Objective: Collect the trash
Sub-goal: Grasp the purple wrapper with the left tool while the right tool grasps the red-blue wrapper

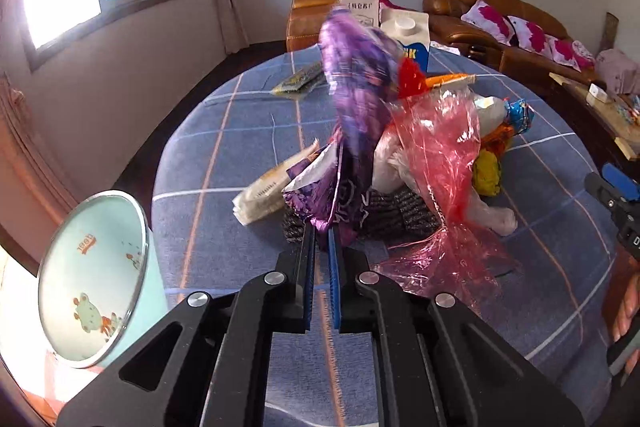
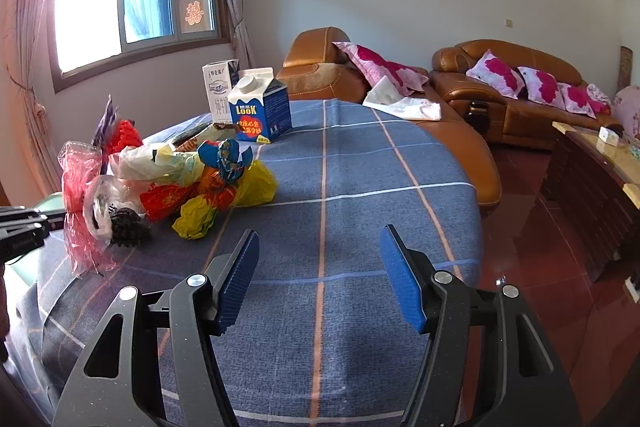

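My left gripper [image 1: 322, 233] is shut on a purple foil wrapper [image 1: 356, 99], which stands up blurred above the trash pile. The pile holds a pink plastic bag [image 1: 436, 155], a white bag [image 1: 390, 163], a beige packet [image 1: 268, 189], a dark knit piece [image 1: 400, 213] and a yellow wrapper [image 1: 486, 173]. In the right wrist view the pile [image 2: 168, 183] lies at the left of the table. My right gripper [image 2: 320, 263] is open and empty over the blue checked tablecloth [image 2: 360, 187], right of the pile.
A mint bin [image 1: 94, 279] with a frog print stands at the table's left edge. A blue milk carton [image 2: 264, 111] and a white carton [image 2: 218, 91] stand at the far side. Brown sofas [image 2: 512, 95] and a wooden side table [image 2: 596, 163] lie beyond.
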A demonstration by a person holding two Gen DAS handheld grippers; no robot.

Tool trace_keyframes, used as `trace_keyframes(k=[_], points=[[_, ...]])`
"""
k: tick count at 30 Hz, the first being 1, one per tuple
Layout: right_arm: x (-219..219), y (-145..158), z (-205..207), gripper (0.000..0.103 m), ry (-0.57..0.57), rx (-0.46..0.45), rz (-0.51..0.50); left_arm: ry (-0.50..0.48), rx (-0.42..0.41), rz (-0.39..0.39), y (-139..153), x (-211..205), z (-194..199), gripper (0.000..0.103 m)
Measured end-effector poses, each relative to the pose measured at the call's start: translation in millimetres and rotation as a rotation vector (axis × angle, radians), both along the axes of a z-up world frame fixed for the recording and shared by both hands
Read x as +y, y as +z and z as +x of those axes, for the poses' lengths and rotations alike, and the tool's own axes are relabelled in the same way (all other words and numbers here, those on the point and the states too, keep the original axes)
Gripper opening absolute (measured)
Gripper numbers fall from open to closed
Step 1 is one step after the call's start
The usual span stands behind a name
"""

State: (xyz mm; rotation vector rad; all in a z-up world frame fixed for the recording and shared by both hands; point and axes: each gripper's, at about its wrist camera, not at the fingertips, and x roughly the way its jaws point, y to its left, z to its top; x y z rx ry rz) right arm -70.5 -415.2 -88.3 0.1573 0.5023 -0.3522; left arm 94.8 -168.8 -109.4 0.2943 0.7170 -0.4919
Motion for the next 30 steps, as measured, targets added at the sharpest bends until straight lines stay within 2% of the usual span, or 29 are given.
trace_keyframes(k=[4,7,11,20,27,28,30], points=[[1.4,0.0,0.9,0.062,0.000,0.002,-0.004,0.014,-0.083,0.047,11.8,8.3,-9.5,0.005],[1.6,2.0,3.3,0.062,-0.001,0.004,-0.004,0.047,-0.173,0.114,21.2,16.4,-17.6,0.005],[3.1,12.4,13.9,0.062,0.009,-0.007,-0.013,0.100,-0.248,0.181,27.7,25.5,-18.2,0.005],[12.5,35.3,73.3,0.062,0.078,-0.010,0.001,0.161,-0.267,0.176,34.2,50.5,-10.2,0.005],[8.7,25.7,111.0,0.060,0.103,0.081,0.072,0.179,-0.239,0.173,22.7,66.9,-4.7,0.005],[9.7,25.5,114.8,0.059,0.106,0.097,0.062,0.178,-0.235,0.170,22.3,68.5,-5.0,0.005],[10.0,22.2,122.3,0.044,0.131,0.135,0.072,0.175,-0.234,0.165,21.9,69.5,-5.5,0.005]])
